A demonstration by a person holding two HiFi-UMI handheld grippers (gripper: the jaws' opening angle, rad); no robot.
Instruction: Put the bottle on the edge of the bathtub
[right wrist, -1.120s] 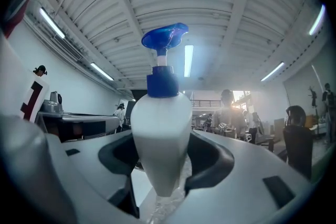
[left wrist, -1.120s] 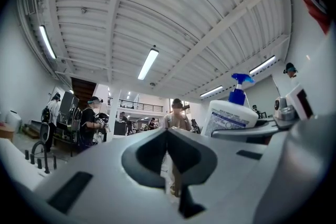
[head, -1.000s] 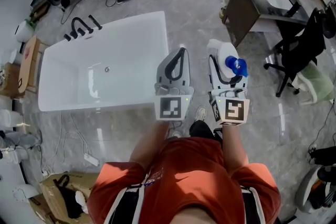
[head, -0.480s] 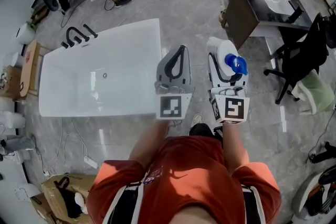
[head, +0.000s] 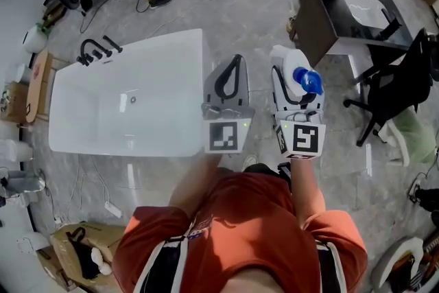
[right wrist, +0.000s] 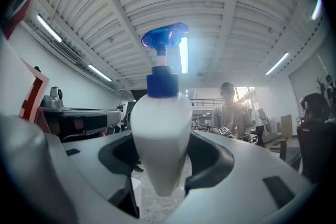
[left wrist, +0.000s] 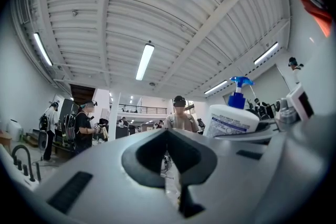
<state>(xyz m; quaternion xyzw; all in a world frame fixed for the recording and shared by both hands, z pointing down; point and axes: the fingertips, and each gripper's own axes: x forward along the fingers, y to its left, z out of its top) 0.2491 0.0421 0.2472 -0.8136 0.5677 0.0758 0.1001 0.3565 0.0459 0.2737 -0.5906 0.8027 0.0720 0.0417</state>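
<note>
Pickup looks finished: the bottle (head: 291, 64), white with a blue pump head, stands upright between the fingers of the right gripper (head: 295, 75), which clamp its body from both sides. The left gripper (head: 232, 68) is held beside it, its fingers closed together with nothing between them. The bathtub (head: 158, 44) lies on the floor to the left in the head view, apart from the bottle, with the left gripper between the two.

What seems left is the placing itself: carrying the bottle across to the tub's rim, setting it down upright there and letting go.

The left gripper view shows a label on the bottle with blue bands of print, too small to read, so no brand can be made out. The cubes on both grippers carry black-and-white square patterns, not words.
</note>
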